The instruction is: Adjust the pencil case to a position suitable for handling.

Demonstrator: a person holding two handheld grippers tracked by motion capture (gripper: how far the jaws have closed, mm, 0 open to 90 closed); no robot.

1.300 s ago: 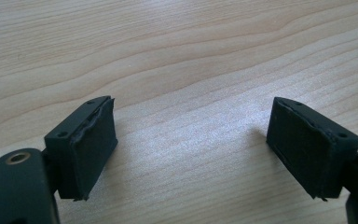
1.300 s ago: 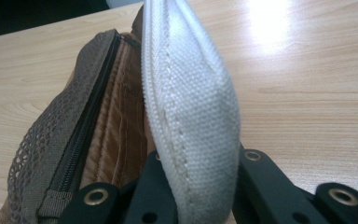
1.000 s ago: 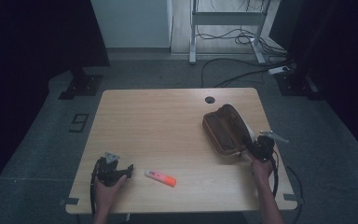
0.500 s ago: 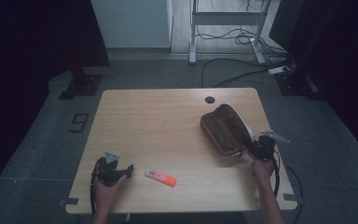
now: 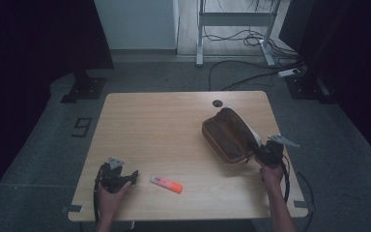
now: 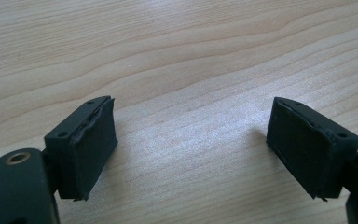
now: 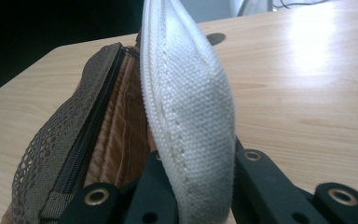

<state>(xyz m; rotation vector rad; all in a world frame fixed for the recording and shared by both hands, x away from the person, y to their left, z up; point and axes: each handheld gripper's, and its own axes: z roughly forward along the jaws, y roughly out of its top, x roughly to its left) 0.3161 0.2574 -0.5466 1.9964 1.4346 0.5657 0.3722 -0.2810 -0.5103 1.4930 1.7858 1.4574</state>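
A brown pouch (image 5: 229, 135) lies open on the right side of the wooden table (image 5: 174, 121). My right gripper (image 5: 260, 153) is at its near right edge. In the right gripper view that gripper (image 7: 196, 186) is shut on the pouch's white woven flap (image 7: 191, 107), which stands upright between the jaws. The brown lining and a mesh zip pocket (image 7: 60, 140) show to the left of the flap. An orange and white marker (image 5: 166, 184) lies near the front edge. My left gripper (image 5: 134, 176) rests just left of the marker, pointing at it. Its jaws (image 6: 191, 149) stand open over bare wood.
A round cable hole (image 5: 217, 103) sits at the table's far edge, behind the pouch. Beyond the table are a desk frame (image 5: 232, 19) and cables (image 5: 241, 77) on the grey floor. The table's left half and middle are bare wood.
The pouch has shifted slightly to the left under the right gripper's hold. The left gripper and the marker have not moved.
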